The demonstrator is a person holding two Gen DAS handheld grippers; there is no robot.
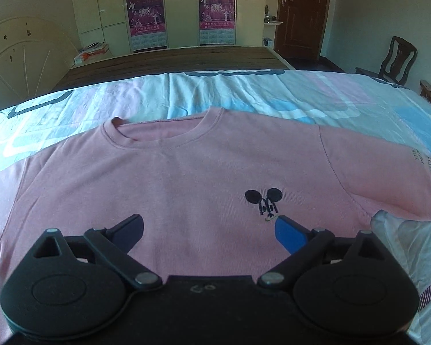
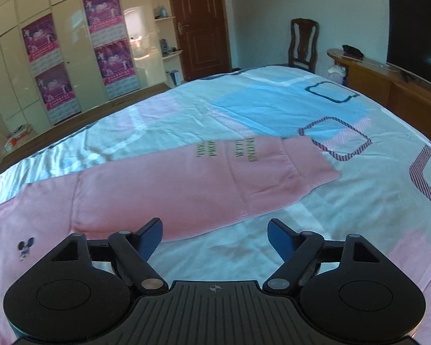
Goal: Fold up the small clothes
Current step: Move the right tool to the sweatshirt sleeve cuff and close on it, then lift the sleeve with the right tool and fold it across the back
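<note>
Patterned bedsheet (image 2: 273,106), wardrobe (image 1: 106,8) behind

Cream wardrobe (image 1: 115,8) with pink posters (image 2: 40,37), brown door (image 2: 199,20), wooden chair (image 2: 303,43), dark television (image 2: 413,26)

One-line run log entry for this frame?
stage: pre-fold | pink cotton sweatshirt: flat on patterned bedsheet | left hand-held gripper: open | right hand-held gripper: open
</note>
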